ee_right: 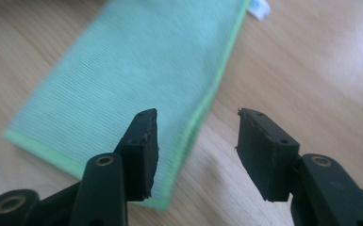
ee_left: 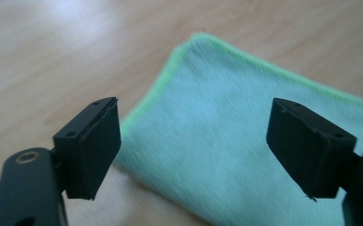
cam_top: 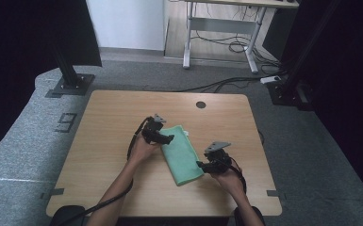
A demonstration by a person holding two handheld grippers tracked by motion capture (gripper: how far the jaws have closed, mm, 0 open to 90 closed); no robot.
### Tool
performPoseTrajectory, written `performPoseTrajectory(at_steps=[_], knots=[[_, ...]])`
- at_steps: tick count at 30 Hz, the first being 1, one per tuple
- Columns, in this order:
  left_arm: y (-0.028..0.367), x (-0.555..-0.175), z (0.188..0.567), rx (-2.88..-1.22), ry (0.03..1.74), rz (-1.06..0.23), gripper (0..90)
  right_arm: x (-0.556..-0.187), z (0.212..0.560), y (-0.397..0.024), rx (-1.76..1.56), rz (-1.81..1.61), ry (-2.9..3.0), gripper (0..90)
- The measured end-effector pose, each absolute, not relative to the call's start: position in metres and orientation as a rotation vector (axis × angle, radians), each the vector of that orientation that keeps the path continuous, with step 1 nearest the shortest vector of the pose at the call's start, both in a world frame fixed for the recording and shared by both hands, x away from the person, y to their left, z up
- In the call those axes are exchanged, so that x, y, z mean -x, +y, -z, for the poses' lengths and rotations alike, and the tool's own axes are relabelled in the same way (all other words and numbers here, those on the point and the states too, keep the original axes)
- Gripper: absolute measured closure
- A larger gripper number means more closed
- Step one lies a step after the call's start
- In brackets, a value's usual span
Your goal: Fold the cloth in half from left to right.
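A folded green cloth lies flat on the wooden table, its long side running from far left to near right. My left gripper hovers at the cloth's far left edge, jaws open and empty; in the left gripper view the cloth spreads under the gripper. My right gripper sits at the cloth's near right edge, also open. In the right gripper view the gripper stands just over the folded edge of the cloth, with bare wood between its jaws. A white label sticks out at the far corner.
A round cable hole sits near the table's far edge. Behind the table are a black stand base, a desk frame and cables on the floor. Bare wood lies left of the cloth.
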State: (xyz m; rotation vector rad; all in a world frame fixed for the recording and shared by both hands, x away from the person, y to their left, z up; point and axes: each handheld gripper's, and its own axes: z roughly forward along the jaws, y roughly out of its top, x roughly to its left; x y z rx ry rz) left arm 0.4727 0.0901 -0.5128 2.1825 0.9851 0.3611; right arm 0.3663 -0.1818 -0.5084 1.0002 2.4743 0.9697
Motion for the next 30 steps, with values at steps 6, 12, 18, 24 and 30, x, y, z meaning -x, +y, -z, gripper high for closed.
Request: performPoseTrajectory(at_steps=[6, 12, 18, 24, 30], knots=[[0.090, -0.453, 0.526, -2.223, 0.976, -0.350, 14.5, -0.371, 0.525, -0.188, -1.053, -0.935, 2.479, 42.1], [0.089, -0.439, 0.537, -2.257, 0.998, -0.397, 13.8, -0.374, 0.536, -0.184, -1.038, -0.900, 2.504, 40.4], [0.093, -0.436, 0.540, -2.260, 1.024, -0.439, 12.8, -0.370, 0.537, -0.179, -1.031, -0.920, 2.523, 37.1], [0.105, -0.439, 0.542, -2.247, 1.053, -0.430, 11.9, -0.364, 0.537, -0.163, -0.966, -0.928, 2.560, 36.9], [0.117, -0.446, 0.543, -2.224, 1.086, -0.413, 11.1, -0.361, 0.538, -0.146, -0.924, -0.944, 2.577, 36.8]])
